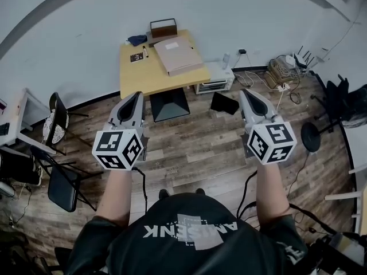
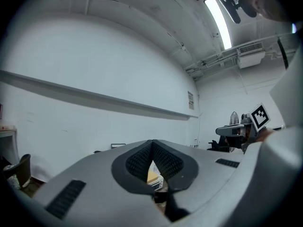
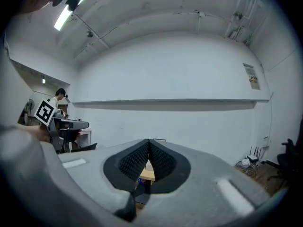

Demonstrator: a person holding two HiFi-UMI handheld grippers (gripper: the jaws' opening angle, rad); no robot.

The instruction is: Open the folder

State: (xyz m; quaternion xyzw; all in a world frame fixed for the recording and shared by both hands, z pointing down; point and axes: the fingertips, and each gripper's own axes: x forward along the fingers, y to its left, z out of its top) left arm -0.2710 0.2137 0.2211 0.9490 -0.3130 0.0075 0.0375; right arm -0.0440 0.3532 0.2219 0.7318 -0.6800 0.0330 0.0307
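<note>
Folder (image 1: 178, 54) lies flat on wooden table (image 1: 137, 78) at upper centre, well apart from left gripper (image 1: 137, 95) and right gripper (image 1: 246, 92) mid-frame, both jaws pressed together, empty

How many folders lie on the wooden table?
1. The folder lies closed on the table's right part, near the dark box. Others beneath it would be hidden.
</note>
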